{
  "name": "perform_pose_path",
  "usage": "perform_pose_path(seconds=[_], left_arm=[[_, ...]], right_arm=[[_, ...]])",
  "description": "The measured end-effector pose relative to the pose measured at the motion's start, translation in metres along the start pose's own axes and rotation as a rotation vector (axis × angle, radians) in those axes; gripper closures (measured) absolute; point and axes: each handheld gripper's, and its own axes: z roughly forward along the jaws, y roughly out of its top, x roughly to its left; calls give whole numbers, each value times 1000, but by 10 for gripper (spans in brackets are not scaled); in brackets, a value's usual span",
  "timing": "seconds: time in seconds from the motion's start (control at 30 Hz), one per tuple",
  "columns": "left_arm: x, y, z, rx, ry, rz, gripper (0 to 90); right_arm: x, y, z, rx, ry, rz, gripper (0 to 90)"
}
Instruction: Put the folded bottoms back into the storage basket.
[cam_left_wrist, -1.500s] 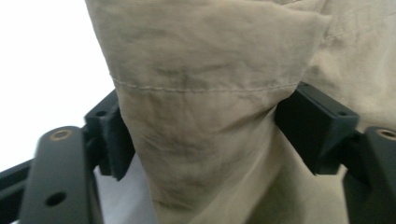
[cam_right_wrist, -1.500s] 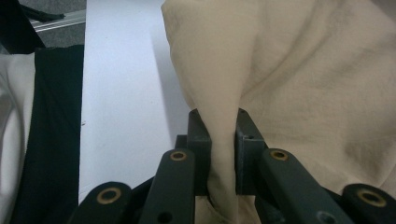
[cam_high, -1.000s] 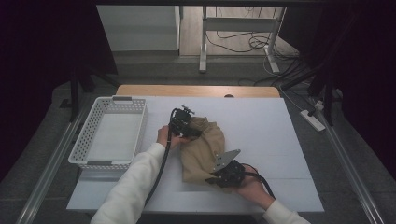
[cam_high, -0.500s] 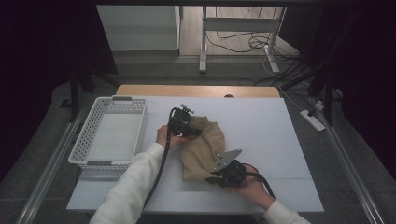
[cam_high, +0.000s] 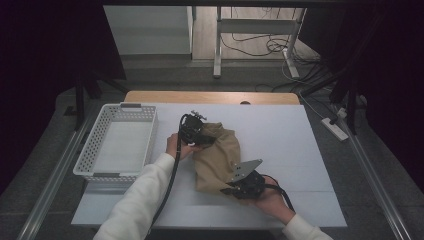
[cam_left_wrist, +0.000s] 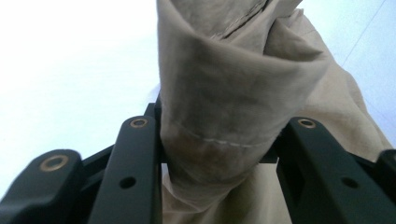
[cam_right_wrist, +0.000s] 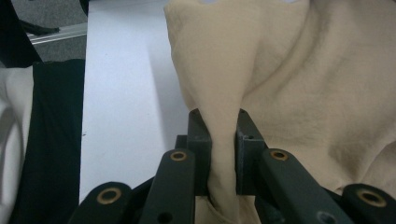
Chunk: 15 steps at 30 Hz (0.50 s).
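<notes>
You've got a tan cloth (cam_high: 217, 157) bunched up near the middle of the white table (cam_high: 300, 135), and both your grippers are on it. Your left gripper (cam_high: 196, 134) is at the far left corner of the cloth, and in the left gripper view a thick roll of the fabric (cam_left_wrist: 219, 116) sits between the jaws, filling the gap, so it's holding that fold. Your right gripper (cam_high: 239, 187) is at the near edge of the cloth, grey plate on top, and in the right gripper view the jaws are pinched narrow on a thin ridge of the cloth (cam_right_wrist: 224, 140) that stands up between them. The white basket (cam_high: 120, 145) sits on the left part of the table, just beside your left hand (cam_high: 176, 147) but not touching the cloth.
</notes>
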Motion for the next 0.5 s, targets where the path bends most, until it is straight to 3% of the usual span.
perform_pose_path(seconds=[0.5], left_arm=[[-1, -2, -11, -35, -25, -2, 645]], right_arm=[[1, 1, -6, -30, -18, 0, 799]])
